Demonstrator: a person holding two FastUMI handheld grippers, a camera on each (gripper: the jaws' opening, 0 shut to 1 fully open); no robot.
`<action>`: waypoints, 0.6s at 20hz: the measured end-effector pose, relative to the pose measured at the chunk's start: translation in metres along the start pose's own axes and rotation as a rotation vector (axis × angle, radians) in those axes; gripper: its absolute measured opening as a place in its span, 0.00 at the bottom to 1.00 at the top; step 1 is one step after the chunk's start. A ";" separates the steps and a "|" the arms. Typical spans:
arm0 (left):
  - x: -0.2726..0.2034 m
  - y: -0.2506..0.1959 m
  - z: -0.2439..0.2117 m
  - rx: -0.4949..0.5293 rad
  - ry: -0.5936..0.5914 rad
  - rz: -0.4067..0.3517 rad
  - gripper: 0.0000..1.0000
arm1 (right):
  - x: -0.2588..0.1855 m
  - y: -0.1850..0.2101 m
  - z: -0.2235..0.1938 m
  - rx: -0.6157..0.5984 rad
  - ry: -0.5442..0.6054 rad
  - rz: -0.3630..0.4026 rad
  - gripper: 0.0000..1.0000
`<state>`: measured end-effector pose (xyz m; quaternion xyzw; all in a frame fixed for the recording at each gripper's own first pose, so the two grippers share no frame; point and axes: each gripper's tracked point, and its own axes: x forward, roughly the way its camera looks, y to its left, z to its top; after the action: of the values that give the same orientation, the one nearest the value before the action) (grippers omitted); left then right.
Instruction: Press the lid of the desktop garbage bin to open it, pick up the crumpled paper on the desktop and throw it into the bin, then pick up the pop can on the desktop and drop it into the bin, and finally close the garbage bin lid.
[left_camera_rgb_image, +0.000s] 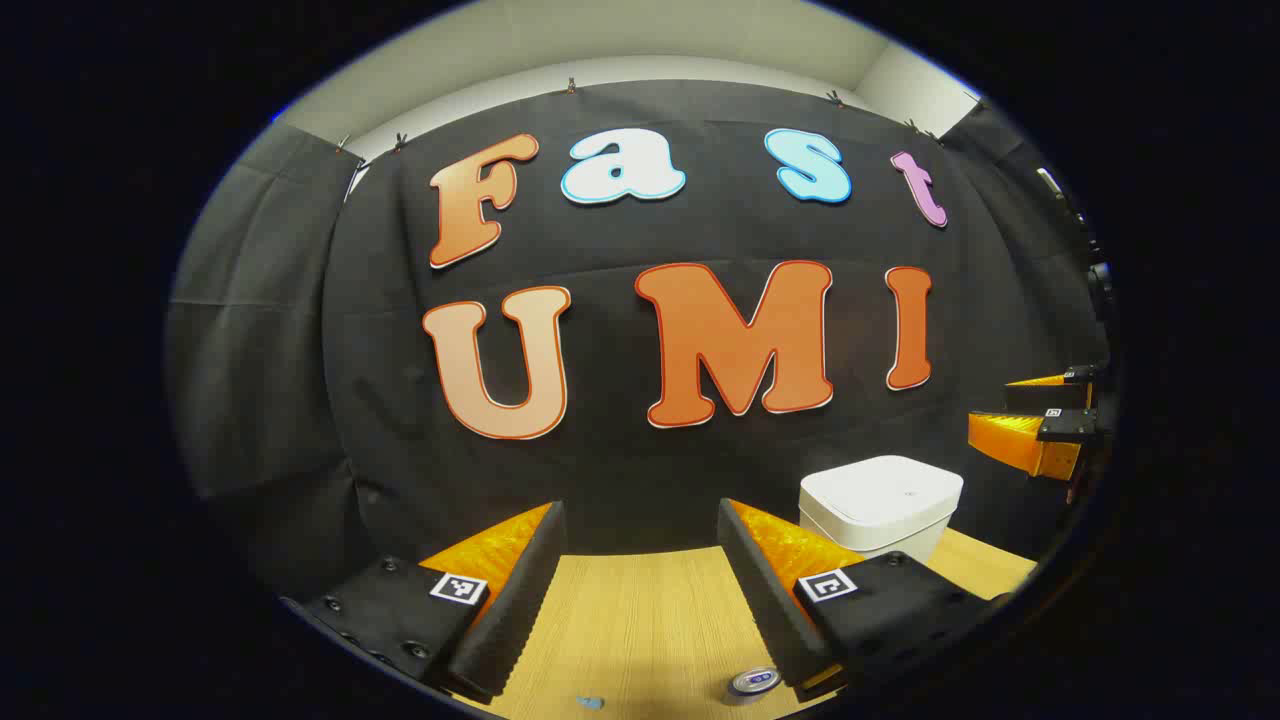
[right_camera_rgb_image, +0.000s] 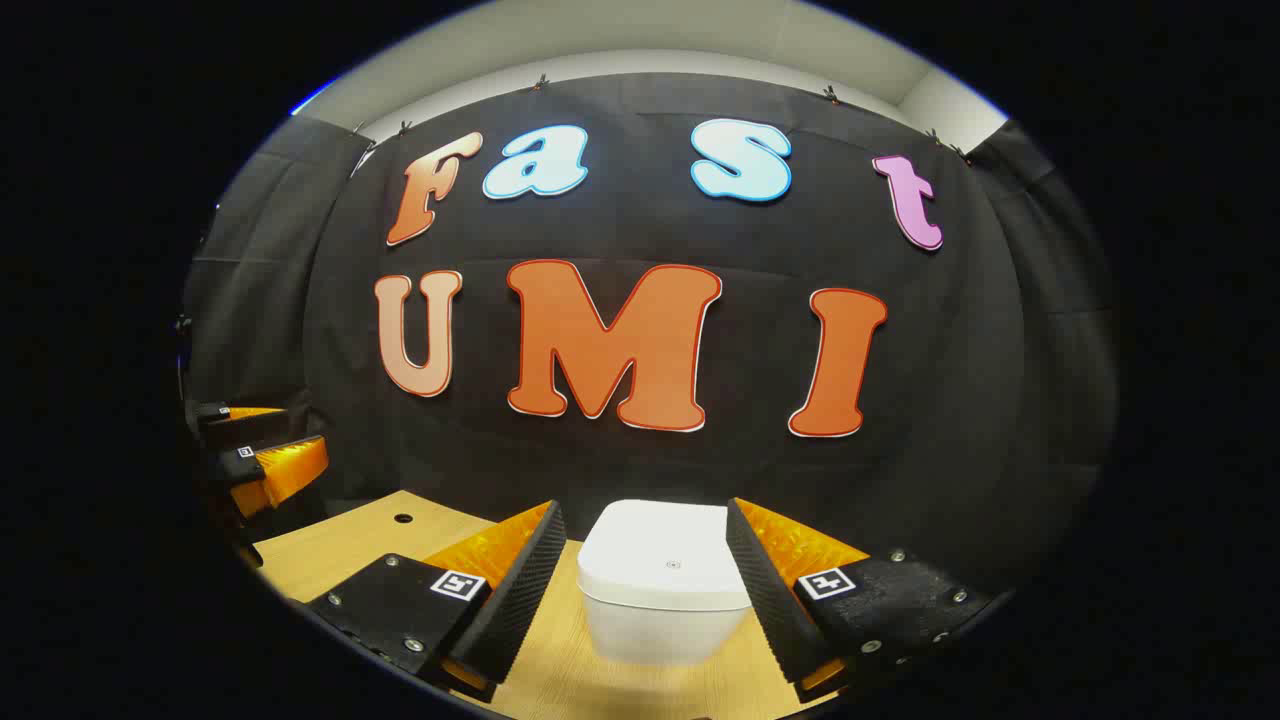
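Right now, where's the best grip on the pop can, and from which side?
Grip the pop can across its round side wall, coming down from above with the left gripper. It stands upright on the table, top facing up, just below the open fingers.

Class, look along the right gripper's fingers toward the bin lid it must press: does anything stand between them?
Nothing visible does. The right gripper is open, and the closed white bin sits straight ahead between its fingers on the bare wooden table.
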<state>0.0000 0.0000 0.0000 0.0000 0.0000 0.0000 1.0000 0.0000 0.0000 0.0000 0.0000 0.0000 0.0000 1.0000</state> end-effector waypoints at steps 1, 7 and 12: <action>-0.001 0.000 0.000 0.005 -0.001 0.001 0.98 | -0.001 0.000 0.000 0.001 -0.001 0.000 0.97; -0.006 0.004 -0.006 0.018 0.019 0.013 0.99 | 0.001 0.000 -0.007 0.011 0.017 0.004 0.99; -0.007 0.011 -0.005 0.018 0.016 0.032 1.00 | 0.003 -0.004 -0.005 0.010 0.009 -0.011 0.99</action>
<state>-0.0066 0.0107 -0.0046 0.0092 0.0079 0.0162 0.9998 0.0030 -0.0038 -0.0052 0.0049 0.0044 -0.0055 1.0000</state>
